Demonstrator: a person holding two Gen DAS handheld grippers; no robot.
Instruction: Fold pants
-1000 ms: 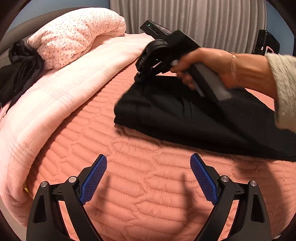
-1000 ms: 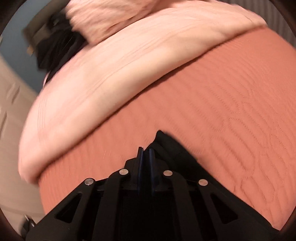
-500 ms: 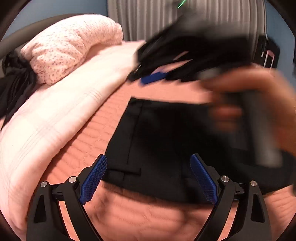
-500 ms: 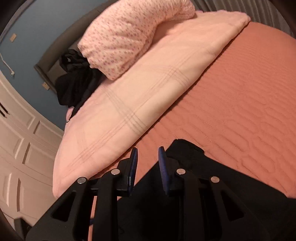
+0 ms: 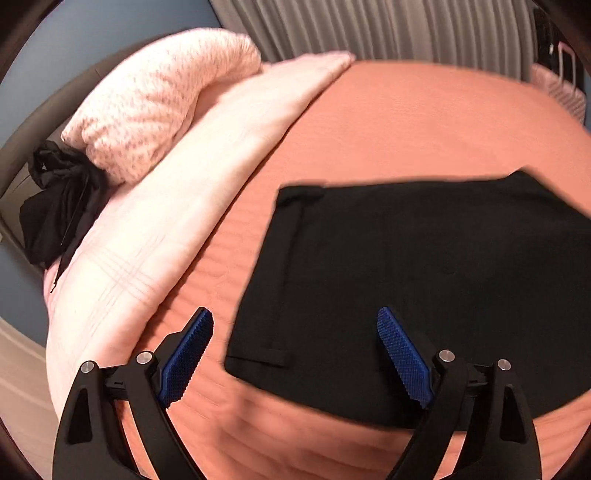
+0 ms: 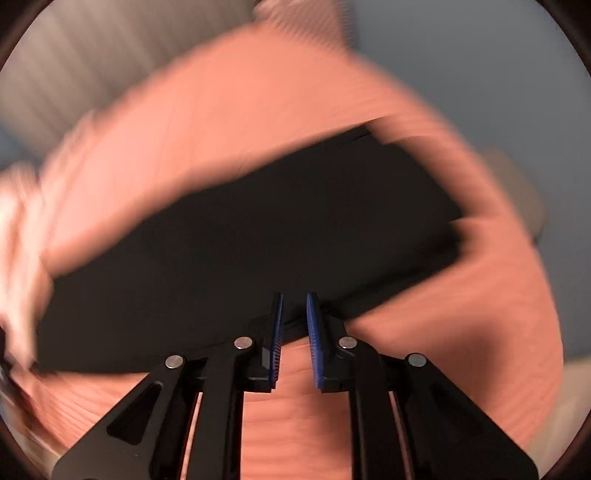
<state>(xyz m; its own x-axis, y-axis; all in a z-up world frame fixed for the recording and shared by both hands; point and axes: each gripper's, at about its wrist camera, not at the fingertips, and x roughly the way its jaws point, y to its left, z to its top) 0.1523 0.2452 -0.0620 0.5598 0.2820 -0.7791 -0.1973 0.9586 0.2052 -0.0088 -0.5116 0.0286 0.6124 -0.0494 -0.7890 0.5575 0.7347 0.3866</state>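
1. The left gripper [image 5: 295, 343] stood spread wide with nothing between its blue pads [image 5: 188, 358], above the near edge of the pants.
2. The right gripper [image 6: 294, 325] showed a narrow gap, holding nothing, in a blurred view.
3. The black pants [image 5: 424, 266] lay folded flat on the orange quilted bedspread [image 5: 406, 122].
4. Farther left lay a pale pink blanket [image 5: 177, 206], a speckled pillow [image 5: 155, 110] and a dark garment [image 5: 55, 214].
5. Grey curtains [image 5: 369, 29] hung behind.
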